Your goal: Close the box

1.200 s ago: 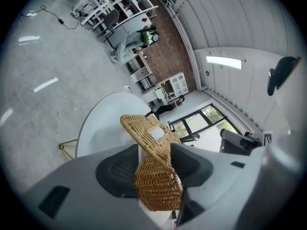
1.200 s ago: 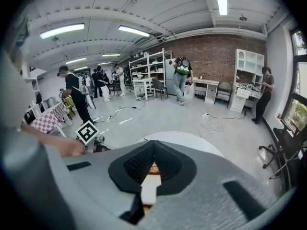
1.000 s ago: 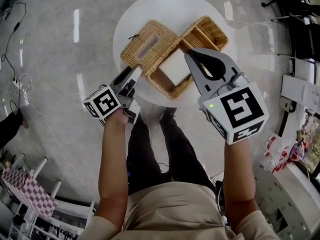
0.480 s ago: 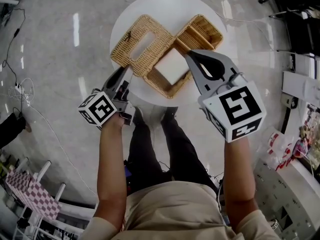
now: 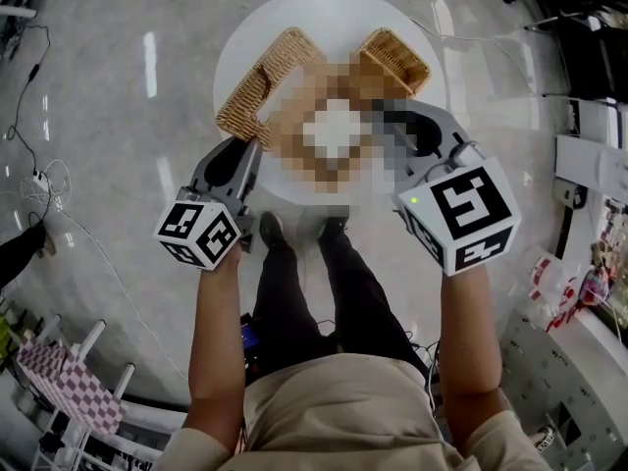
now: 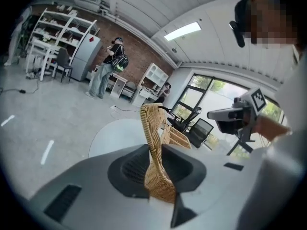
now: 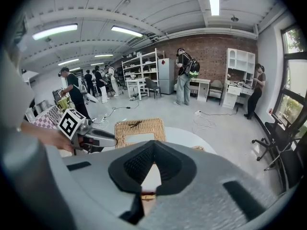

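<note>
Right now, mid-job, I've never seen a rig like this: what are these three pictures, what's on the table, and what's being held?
No robot: a person holds a two-jaw gripper in each hand. One picture looks down from the head; the others ride on each gripper, looking along its jaws. The table bears a small basket; its middle is blurred. The left gripper has just been closing its jaws on a wicker lid, tipped on edge. The right gripper looks shut and empty.

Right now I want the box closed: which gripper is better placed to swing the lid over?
Left. The left gripper, its jaws having just been closing, pinches the wicker lid by its edge, tilted up. The right gripper is shut, apart from the lid.
</note>
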A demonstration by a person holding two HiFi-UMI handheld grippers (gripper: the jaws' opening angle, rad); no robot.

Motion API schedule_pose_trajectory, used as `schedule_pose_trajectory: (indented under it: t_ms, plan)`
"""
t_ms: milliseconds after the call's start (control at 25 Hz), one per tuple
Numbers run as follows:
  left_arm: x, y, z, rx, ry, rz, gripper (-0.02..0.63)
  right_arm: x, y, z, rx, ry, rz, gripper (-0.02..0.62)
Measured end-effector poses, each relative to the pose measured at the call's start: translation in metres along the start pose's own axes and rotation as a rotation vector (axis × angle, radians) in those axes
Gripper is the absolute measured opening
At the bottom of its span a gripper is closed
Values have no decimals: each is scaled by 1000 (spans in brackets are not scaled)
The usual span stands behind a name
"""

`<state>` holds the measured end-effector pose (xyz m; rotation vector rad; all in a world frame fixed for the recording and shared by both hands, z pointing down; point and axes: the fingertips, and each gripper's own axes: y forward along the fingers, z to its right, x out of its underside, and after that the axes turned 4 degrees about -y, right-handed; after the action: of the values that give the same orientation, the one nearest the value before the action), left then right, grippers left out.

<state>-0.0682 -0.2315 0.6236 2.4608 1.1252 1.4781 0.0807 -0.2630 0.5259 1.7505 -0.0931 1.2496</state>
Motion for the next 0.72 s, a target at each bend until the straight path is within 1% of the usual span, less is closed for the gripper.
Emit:
schedule_pose_trajectory:
  t_ms: [200, 400, 520, 720]
  plan:
    - [4, -5, 18, -12, 204, -78, 74, 4, -7, 1, 6, 12, -4, -6]
    - [12, -7, 31, -27, 375, -153, 74, 8, -11, 3, 11, 21, -9, -6]
    - [13, -9, 35, -38, 474, -164, 75, 9, -13, 3, 14, 24, -13, -6]
    - [9, -12, 53, -23, 587, -174, 75, 13, -20, 2, 22, 30, -17, -6]
